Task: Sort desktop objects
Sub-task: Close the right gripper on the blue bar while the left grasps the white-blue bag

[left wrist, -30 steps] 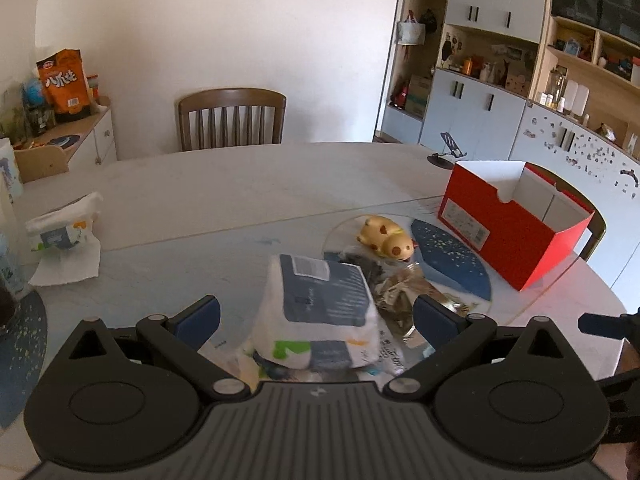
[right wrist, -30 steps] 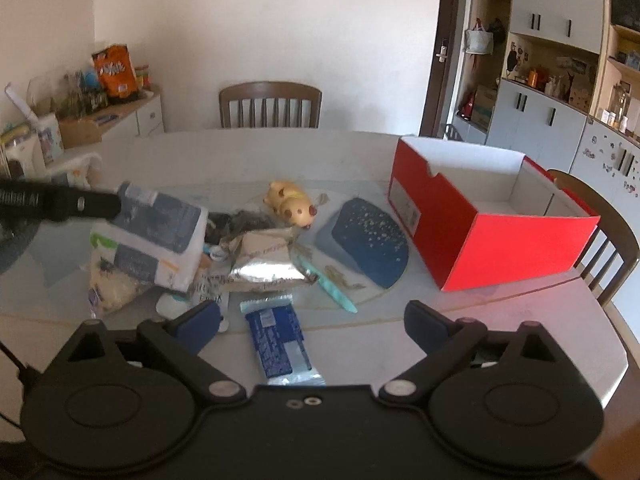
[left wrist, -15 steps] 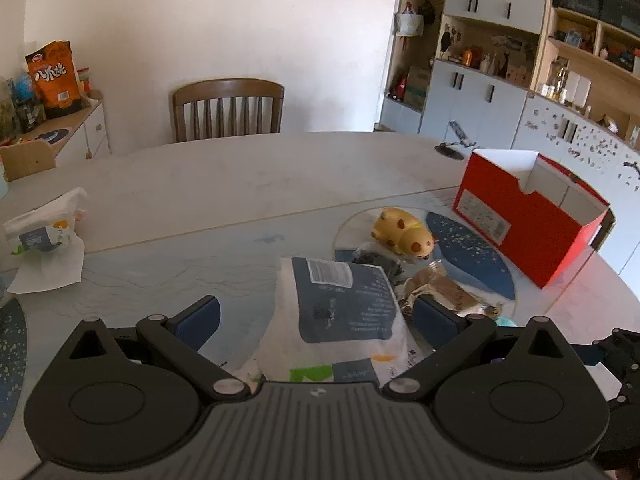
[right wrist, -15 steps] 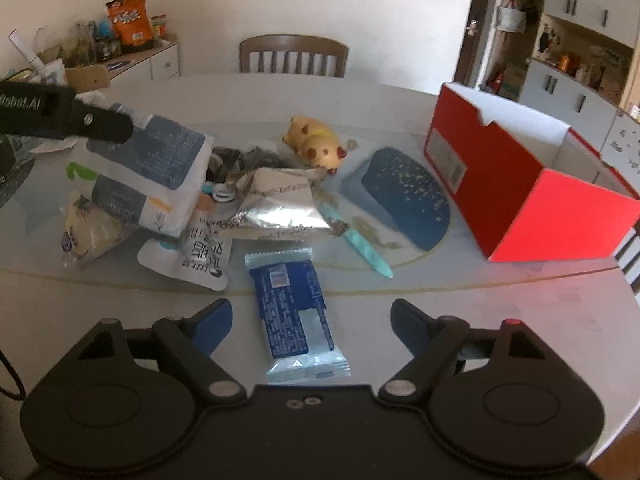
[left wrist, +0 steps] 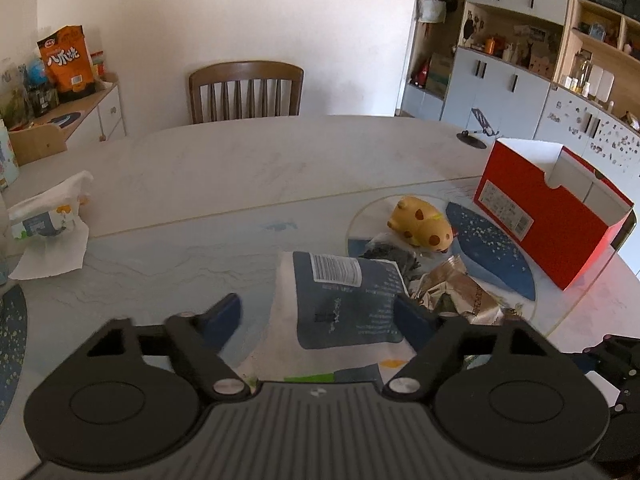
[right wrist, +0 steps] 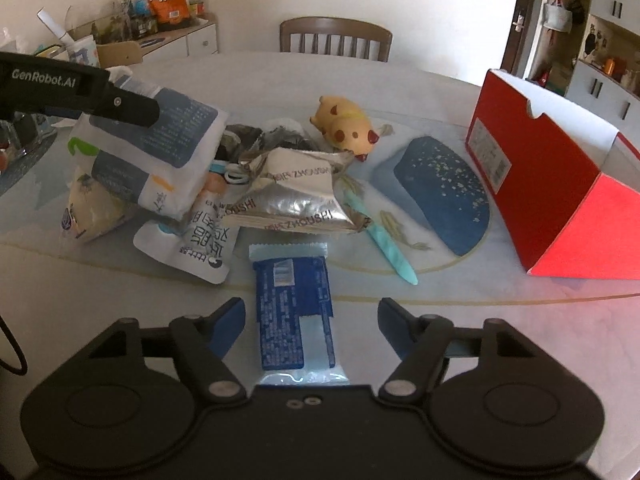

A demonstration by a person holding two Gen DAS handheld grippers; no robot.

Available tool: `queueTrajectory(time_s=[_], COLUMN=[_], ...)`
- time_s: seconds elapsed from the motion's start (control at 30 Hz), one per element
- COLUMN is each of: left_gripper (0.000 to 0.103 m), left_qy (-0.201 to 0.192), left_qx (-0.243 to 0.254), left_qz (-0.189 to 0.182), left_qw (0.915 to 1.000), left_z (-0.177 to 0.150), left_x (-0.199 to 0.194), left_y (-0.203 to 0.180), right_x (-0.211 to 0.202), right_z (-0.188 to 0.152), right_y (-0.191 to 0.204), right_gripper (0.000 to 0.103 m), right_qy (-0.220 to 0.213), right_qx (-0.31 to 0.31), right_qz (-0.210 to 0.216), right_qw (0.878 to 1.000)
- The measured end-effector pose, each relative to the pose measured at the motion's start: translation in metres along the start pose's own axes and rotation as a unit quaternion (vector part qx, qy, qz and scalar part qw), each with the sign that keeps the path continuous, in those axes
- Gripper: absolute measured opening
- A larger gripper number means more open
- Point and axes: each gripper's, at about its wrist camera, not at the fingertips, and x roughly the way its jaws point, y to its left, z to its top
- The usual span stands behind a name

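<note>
The left gripper [left wrist: 318,320] straddles a white-and-blue tissue pack [left wrist: 344,300]; its jaws are closing, the right pad at the pack's edge, the left one clear of it. The right gripper [right wrist: 310,322] hangs over a blue snack packet [right wrist: 294,316] lying flat near the table's near edge; its jaws too are closing, with the packet between them and not yet pinched.

The red cardboard box [right wrist: 560,196] stands open at the right; what shows of its white inside holds nothing.

Beyond the blue packet lies a heap: a silver foil bag [right wrist: 296,192], a white pouch with black lettering [right wrist: 200,244], a teal pen [right wrist: 384,236], a yellow spotted pig toy [right wrist: 346,126], and a dark blue speckled mat [right wrist: 444,188]. The tissue pack leans on this heap, crowding the left gripper's right finger.

The far half of the round table [left wrist: 248,160] is bare up to the wooden chair [left wrist: 246,90]. Between pen and box the tabletop lies open.
</note>
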Motion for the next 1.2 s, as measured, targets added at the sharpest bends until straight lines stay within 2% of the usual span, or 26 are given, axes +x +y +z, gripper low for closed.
queueTrajectory(time_s=[0.1,0.43,0.53,0.93,1.2], left_gripper=[0.066,0.051,0.046,0.022,0.018], left_qy=[0.006,0.011,0.012,0.014,0.008], left_qx=[-0.002,-0.014,-0.02,-0.047,-0.063], left_qz=[-0.003,-0.011,-0.015,-0.043,-0.062], left_qw=[1.0,0.9998,0.9996,0.9979,0.9961], left_z=[0.001,0.002,0.002,0.003,0.002], left_x=[0.002,0.002,0.002,-0.003,-0.014], left_y=[0.0,0.003,0.005,0.011,0.014], right_x=[0.002,0.003,0.002,-0.007,-0.022], right_z=[-0.001,-0.001,-0.001,0.0,-0.003], right_y=[-0.001,-0.001,-0.002,-0.002,-0.011], right_gripper=[0.065,0.052,0.041,0.036,0.036], right_qy=[0.005,0.009,0.01,0.002,-0.006], right_qx=[-0.003,-0.008,-0.004,0.001,0.019], right_qz=[0.005,0.015,0.021,0.015,0.002], right_qw=[1.0,1.0,1.0,1.0,1.0])
